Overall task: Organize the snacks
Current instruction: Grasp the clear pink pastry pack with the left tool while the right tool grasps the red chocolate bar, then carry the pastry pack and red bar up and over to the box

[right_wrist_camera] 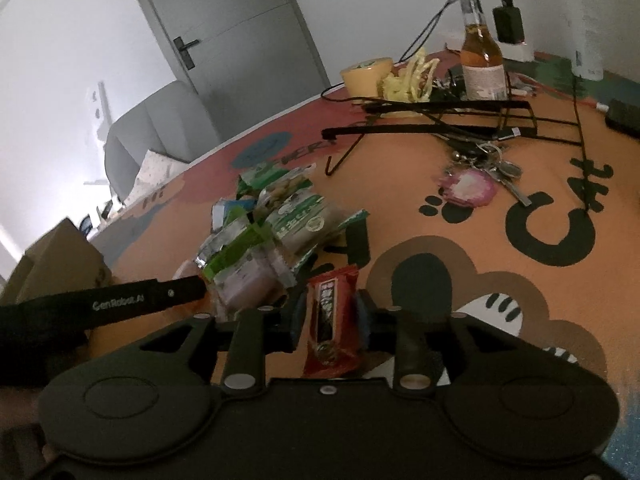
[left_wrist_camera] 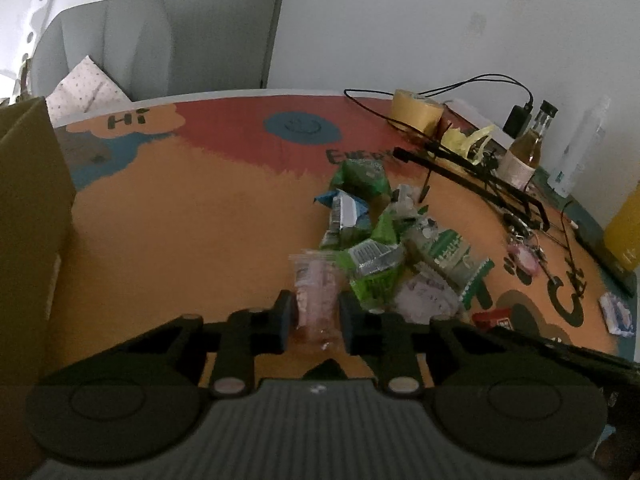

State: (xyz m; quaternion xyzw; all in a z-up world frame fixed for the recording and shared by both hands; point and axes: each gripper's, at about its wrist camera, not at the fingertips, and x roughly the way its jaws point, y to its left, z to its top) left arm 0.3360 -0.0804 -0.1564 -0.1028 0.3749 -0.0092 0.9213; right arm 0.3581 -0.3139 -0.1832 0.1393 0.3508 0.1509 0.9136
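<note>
A pile of snack packets [left_wrist_camera: 376, 236], mostly green and white, lies mid-table; it also shows in the right wrist view [right_wrist_camera: 272, 232]. My left gripper [left_wrist_camera: 314, 312] is shut on a clear pink snack packet [left_wrist_camera: 316, 292] at the pile's near edge. My right gripper [right_wrist_camera: 330, 320] is shut on a red snack packet [right_wrist_camera: 332, 320] just right of the pile. The red packet also shows in the left wrist view [left_wrist_camera: 492, 317]. The left gripper's body [right_wrist_camera: 132, 300] reaches into the pile from the left. A small blue-white packet [left_wrist_camera: 618, 314] lies apart at the right.
A cardboard box [left_wrist_camera: 28, 216] stands at the table's left edge. A black wire rack [right_wrist_camera: 432, 124], keys with a pink tag [right_wrist_camera: 468, 188], a glass bottle [right_wrist_camera: 482, 52], a yellow tape roll [right_wrist_camera: 366, 74], cables and a clear bottle [left_wrist_camera: 580, 148] crowd the far right. A grey chair [left_wrist_camera: 108, 44] stands behind.
</note>
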